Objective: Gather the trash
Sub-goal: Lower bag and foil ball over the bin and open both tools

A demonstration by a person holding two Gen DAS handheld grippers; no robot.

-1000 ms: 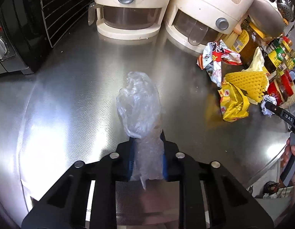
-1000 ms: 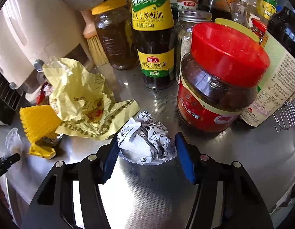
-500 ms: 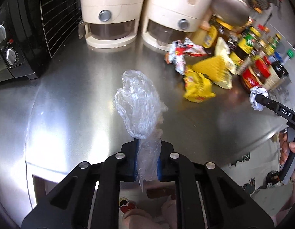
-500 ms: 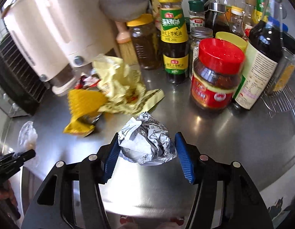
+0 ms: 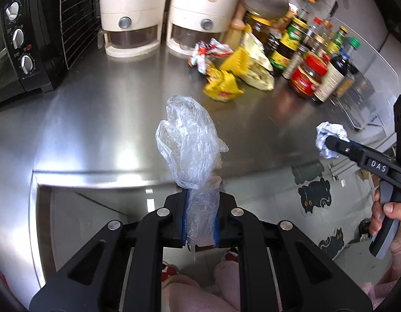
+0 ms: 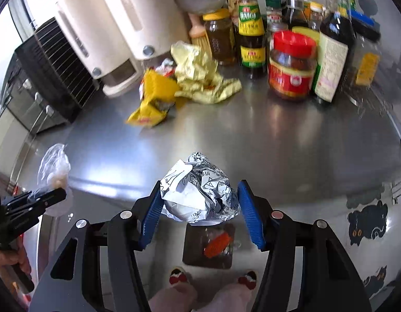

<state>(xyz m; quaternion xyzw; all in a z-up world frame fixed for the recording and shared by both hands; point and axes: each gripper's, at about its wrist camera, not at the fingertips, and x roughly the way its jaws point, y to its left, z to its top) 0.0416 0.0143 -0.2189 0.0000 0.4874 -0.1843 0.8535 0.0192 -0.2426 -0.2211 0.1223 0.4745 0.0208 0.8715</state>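
My left gripper (image 5: 200,218) is shut on a crumpled clear plastic bag (image 5: 190,140), held up over the front edge of the steel counter (image 5: 101,119). My right gripper (image 6: 200,205) is shut on a crumpled ball of printed paper (image 6: 200,187), its blue pads pressing both sides, also just past the counter edge. Each gripper shows in the other view: the right one with the paper ball (image 5: 329,140), the left one with the plastic bag (image 6: 53,166). Yellow wrappers (image 6: 153,98) and a pale yellow wrapper (image 6: 200,78) lie on the counter near the bottles.
A black toaster oven (image 5: 18,39) stands at the left, with two cream dispensers (image 5: 133,13) behind. Several sauce bottles and a red-lidded jar (image 6: 291,65) crowd the back right. A small dark bin (image 6: 208,244) sits on the floor below, by the person's feet.
Both grippers have drawn back from the counter and risen a little, carrying the plastic bag and the paper ball. The counter's front edge, the floor and the bin have come into view.
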